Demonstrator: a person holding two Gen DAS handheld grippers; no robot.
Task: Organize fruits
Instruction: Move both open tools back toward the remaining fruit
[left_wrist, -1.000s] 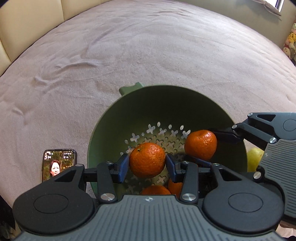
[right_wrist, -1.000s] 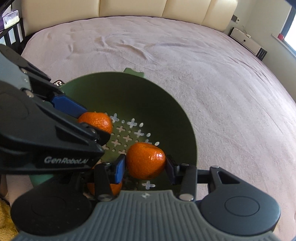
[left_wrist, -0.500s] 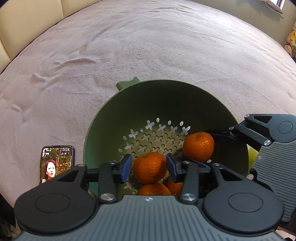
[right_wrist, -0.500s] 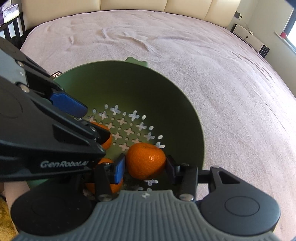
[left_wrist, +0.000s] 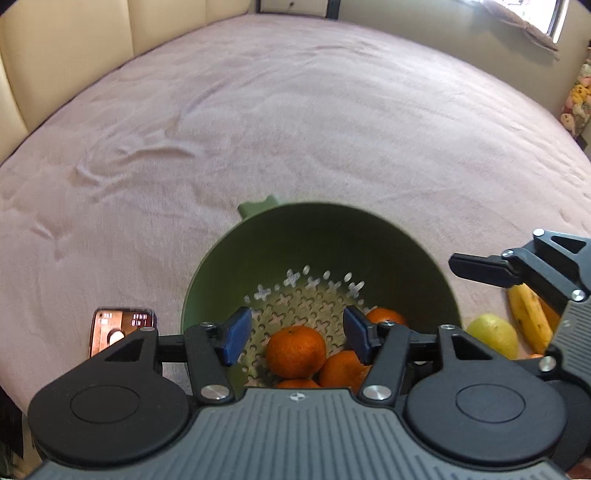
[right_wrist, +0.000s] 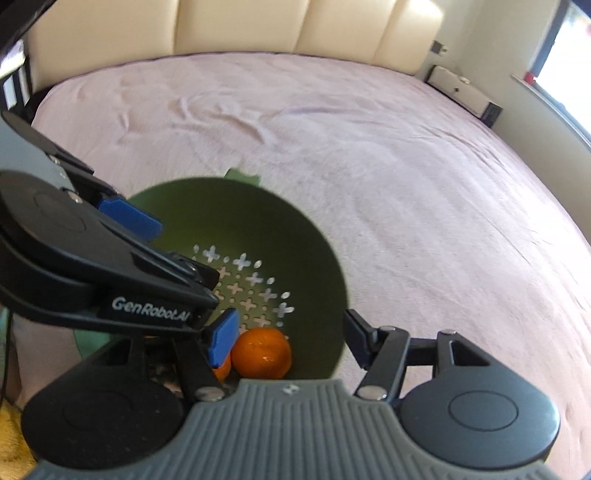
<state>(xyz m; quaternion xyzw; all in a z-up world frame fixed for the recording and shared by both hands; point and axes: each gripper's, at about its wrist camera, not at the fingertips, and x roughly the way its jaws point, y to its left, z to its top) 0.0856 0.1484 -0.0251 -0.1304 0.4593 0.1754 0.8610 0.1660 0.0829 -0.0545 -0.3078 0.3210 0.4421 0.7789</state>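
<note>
A wide bed covered in a dusty-pink, softly wrinkled blanket (left_wrist: 295, 122) fills both views. A cream padded headboard (right_wrist: 295, 29) runs along its far edge. In the right wrist view a pale low unit (right_wrist: 460, 90) stands by the wall at right, near a bright window. In the left wrist view, plush toys (left_wrist: 576, 107) sit at the far right edge of the room.

A dark green colander (left_wrist: 369, 236) with cross-shaped and round holes rests on the blanket, a small tab handle at its far rim. The only readable writing is "GenRobot.AI" in white on the side of the left gripper (right_wrist: 184, 254), seen from the right wrist camera. A phone (left_wrist: 123, 326) with a lit screen lies on the blanket just left of the colander; its text is too small to read.

Four mandarins lie in the bottom of the colander. The left gripper (left_wrist: 295, 334) hangs over them with blue pads opening and clear of the nearest mandarin (left_wrist: 296, 350), which sits below and between them. The right gripper (right_wrist: 291, 338) is likewise opening, its pads apart from the mandarin (right_wrist: 263, 353) beneath it. Neither grips anything.

Right of the colander on the blanket lie a yellow-green fruit (left_wrist: 493, 334) and a banana (left_wrist: 528, 317).
</note>
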